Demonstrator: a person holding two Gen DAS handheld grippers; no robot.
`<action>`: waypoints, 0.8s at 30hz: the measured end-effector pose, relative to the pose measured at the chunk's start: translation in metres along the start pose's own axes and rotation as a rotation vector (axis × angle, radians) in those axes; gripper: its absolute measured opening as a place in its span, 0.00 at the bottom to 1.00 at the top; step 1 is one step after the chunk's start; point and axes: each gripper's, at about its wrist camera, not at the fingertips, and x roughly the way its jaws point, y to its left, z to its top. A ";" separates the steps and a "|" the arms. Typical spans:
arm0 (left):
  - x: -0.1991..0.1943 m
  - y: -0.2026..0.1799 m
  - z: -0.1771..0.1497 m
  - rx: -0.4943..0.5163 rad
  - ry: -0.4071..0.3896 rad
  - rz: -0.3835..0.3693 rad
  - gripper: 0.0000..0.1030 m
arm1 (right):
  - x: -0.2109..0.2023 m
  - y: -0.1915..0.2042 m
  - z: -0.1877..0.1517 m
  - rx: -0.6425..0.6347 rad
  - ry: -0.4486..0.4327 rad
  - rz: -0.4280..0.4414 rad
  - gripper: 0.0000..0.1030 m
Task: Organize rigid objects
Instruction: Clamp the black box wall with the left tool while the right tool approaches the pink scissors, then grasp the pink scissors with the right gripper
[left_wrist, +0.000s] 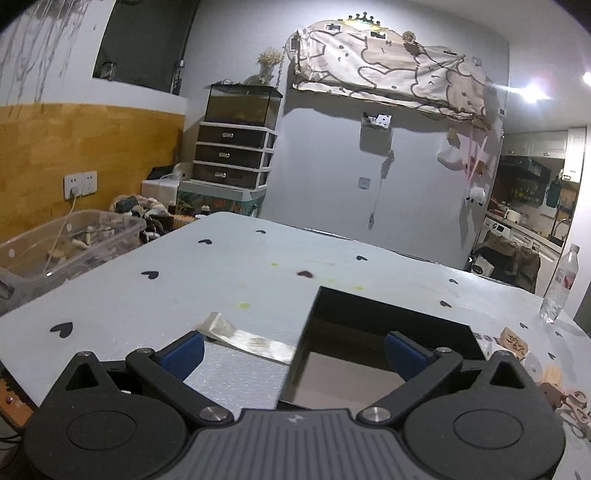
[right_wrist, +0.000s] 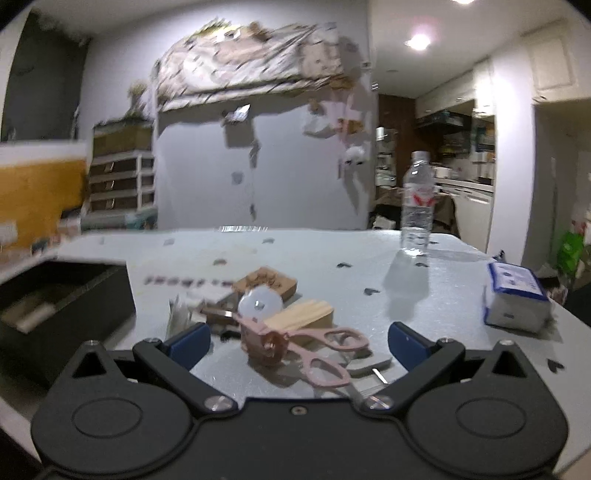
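My left gripper (left_wrist: 293, 354) is open and empty, low over the left rim of a black open box (left_wrist: 388, 332); its right finger hangs over the box's inside. My right gripper (right_wrist: 299, 345) is open and empty, with pink scissors (right_wrist: 314, 350) lying between its fingers on the table. Behind the scissors lie a white round disc (right_wrist: 260, 302), a light wooden block (right_wrist: 299, 314) and a brown carved wooden piece (right_wrist: 266, 282). The black box (right_wrist: 55, 306) shows at the left in the right wrist view. Carved wooden pieces (left_wrist: 513, 341) lie right of the box in the left wrist view.
A strip of clear tape (left_wrist: 243, 338) lies on the white heart-patterned table (left_wrist: 184, 295). A water bottle (right_wrist: 417, 206) stands at the far right. A blue and white box (right_wrist: 515, 299) sits near the right edge. A clear plastic bin (left_wrist: 62, 243) stands off the table's left.
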 end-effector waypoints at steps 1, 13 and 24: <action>0.003 0.002 -0.001 0.007 0.006 0.003 0.93 | 0.005 0.003 -0.001 -0.030 0.013 -0.004 0.99; 0.038 0.008 -0.020 0.030 0.093 -0.045 0.44 | 0.045 0.028 -0.009 -0.293 0.073 -0.001 0.67; 0.048 0.006 -0.022 0.025 0.116 -0.052 0.08 | 0.074 0.037 -0.002 -0.388 0.095 0.047 0.42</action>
